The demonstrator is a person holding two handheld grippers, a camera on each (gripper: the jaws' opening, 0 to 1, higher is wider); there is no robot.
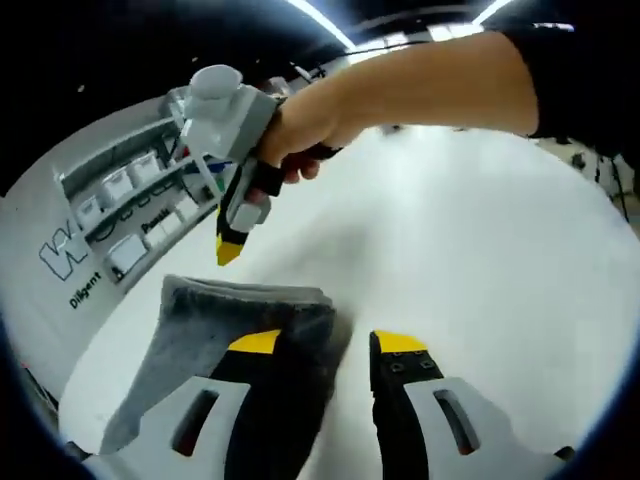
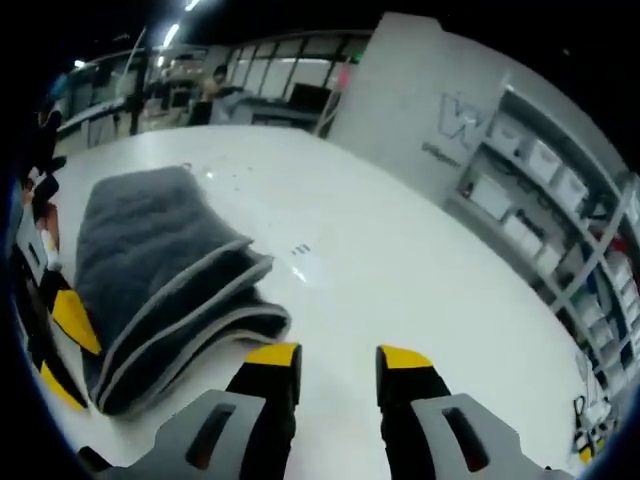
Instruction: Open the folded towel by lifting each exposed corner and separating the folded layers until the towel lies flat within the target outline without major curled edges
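A grey folded towel [image 1: 205,320] lies on the white table [image 1: 470,250]. My left gripper [image 1: 326,345] hovers open over the towel's near right corner: its left finger overlaps the cloth and its right finger is over bare table. My right gripper [image 1: 230,250], held by a hand, hangs just beyond the towel's far edge with its yellow tip pointing down. In the right gripper view the towel [image 2: 150,265] shows stacked layers with pale hemmed edges, left of my right gripper [image 2: 338,357], which is open over bare table. My left gripper [image 2: 65,352] sits at the towel's left end.
A grey wall with shelves of white bins [image 1: 125,205] borders the table's far side, and appears as shelves [image 2: 530,200] in the right gripper view. Small marks [image 2: 300,250] dot the tabletop [image 2: 400,260]. A person's forearm [image 1: 430,85] reaches across above the table.
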